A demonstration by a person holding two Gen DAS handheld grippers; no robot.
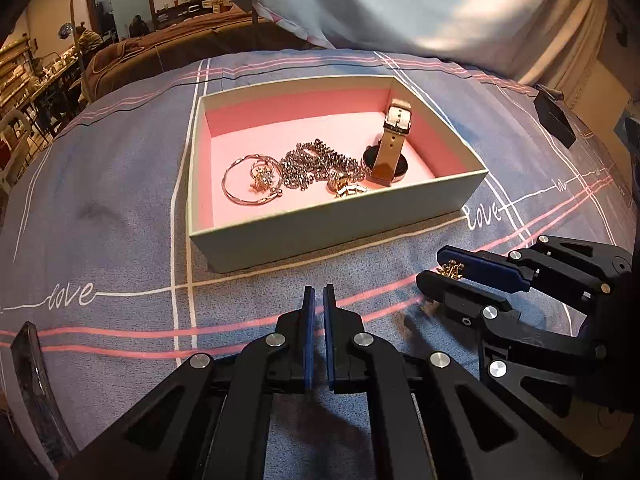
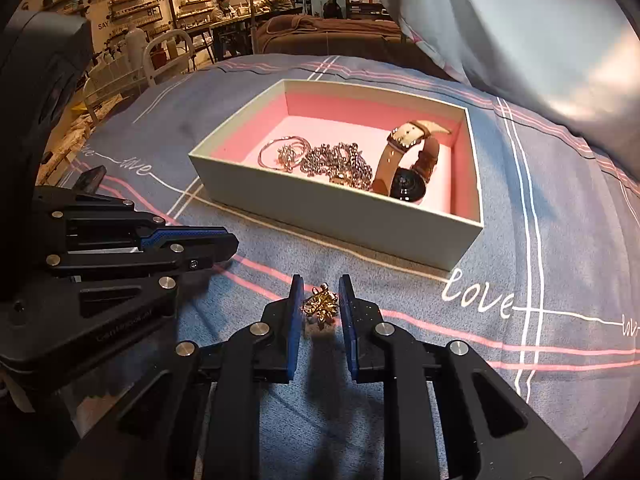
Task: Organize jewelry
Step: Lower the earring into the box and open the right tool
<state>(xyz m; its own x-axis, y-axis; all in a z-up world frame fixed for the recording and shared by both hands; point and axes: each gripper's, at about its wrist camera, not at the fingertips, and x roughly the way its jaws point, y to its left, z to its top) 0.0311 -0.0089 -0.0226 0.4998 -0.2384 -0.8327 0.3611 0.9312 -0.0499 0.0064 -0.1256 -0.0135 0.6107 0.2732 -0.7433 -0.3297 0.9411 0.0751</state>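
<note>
A pale box with a pink lining [image 1: 320,232] [image 2: 320,208] sits on the blue bedspread. Inside lie a thin bangle [image 1: 240,184], a sparkly brooch [image 1: 264,176], a beaded chain [image 1: 320,164] [image 2: 340,160], a gold piece [image 1: 348,190] and a watch with a tan strap [image 1: 394,140] [image 2: 404,168]. My left gripper [image 1: 319,294] is nearly shut and empty, in front of the box; it also shows in the right wrist view [image 2: 228,246]. My right gripper [image 2: 320,294] [image 1: 434,268] stands around a small gold ornament [image 2: 320,306] [image 1: 451,270] on the bedspread; the pads look just apart from it.
The bedspread [image 1: 100,220] has pink and white stripes and "love" script. A large pale pillow [image 1: 440,8] lies behind the box. A small black box [image 1: 554,116] sits at the far right. A dark phone-like object [image 1: 36,380] lies at the left edge.
</note>
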